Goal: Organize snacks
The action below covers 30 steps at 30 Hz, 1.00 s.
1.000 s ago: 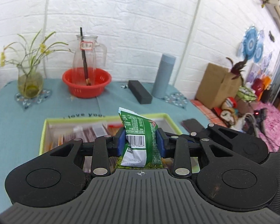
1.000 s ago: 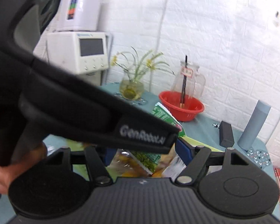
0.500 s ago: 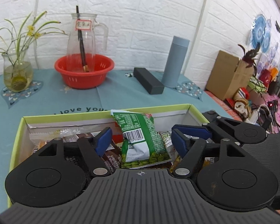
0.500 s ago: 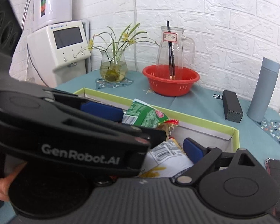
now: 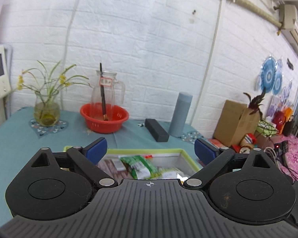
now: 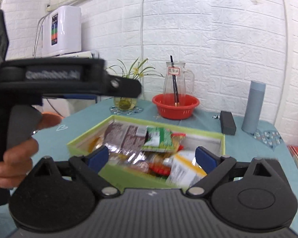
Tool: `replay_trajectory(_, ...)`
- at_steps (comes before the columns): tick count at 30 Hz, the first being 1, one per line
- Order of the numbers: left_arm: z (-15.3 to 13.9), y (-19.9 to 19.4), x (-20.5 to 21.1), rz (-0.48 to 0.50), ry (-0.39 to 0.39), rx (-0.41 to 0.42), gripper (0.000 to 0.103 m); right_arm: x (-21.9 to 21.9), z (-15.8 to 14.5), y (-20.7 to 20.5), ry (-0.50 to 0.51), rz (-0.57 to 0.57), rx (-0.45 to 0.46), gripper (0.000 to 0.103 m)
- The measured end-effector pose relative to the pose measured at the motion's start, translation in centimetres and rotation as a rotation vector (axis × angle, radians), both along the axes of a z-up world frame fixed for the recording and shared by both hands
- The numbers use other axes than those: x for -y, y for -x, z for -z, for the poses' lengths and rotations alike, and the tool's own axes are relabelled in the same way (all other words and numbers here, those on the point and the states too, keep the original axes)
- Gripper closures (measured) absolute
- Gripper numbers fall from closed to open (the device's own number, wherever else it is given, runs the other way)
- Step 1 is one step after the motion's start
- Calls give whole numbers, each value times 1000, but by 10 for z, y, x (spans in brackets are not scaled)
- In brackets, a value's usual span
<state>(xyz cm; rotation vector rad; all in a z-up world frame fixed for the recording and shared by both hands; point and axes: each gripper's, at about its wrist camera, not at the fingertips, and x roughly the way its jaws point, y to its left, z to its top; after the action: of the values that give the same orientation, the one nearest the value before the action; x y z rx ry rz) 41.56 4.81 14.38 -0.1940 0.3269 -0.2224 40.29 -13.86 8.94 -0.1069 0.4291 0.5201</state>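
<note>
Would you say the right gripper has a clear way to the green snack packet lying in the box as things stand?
Probably yes. The right gripper, open and holding nothing, points at the green-rimmed box, and the green snack packet lies on top of the other snacks. The left gripper is off to the side, above the path.

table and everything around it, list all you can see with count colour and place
green-rimmed cardboard box: 1, table centre, holds snacks
green snack packet: 1, in the box
brown snack packets: several, box left
red plastic basket: 1, behind the box
clear glass jug: 1, in the basket
glass flower vase: 1, back left
grey-blue cylinder bottle: 1, back right
black rectangular case: 1, beside the bottle
left gripper: opening, nothing between
right gripper: open, nothing gripped
</note>
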Motion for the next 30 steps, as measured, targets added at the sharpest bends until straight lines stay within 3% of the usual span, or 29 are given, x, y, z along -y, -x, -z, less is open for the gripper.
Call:
replay_trajectory(2,3,34,1,-6,-7,12,15,6,5,31,1,14,-5,8)
replay_trajectory(3,7,54,4,-15,-24,9,15,9,8,46,5,29,-9,2)
replay_trajectory(6,23,107,13,-52,-71,-22,15,22,23,98,1,95,-21,2)
replay_trajectory(9,45,158,19,-82,-55,-65,15,37,39,153,-31,194,-14,2)
replay_trajectory(14,70,223,40,-33,-88,-112,17,52,47,222,-58,310,5,2)
replay_trajectory(22,93,321,62,-19,-129,-65,15,45,58,323,11,412,83,2)
replay_trajectory(30,100,399,67,-85,-184,5,14,51,69,395,-23,486,58,2)
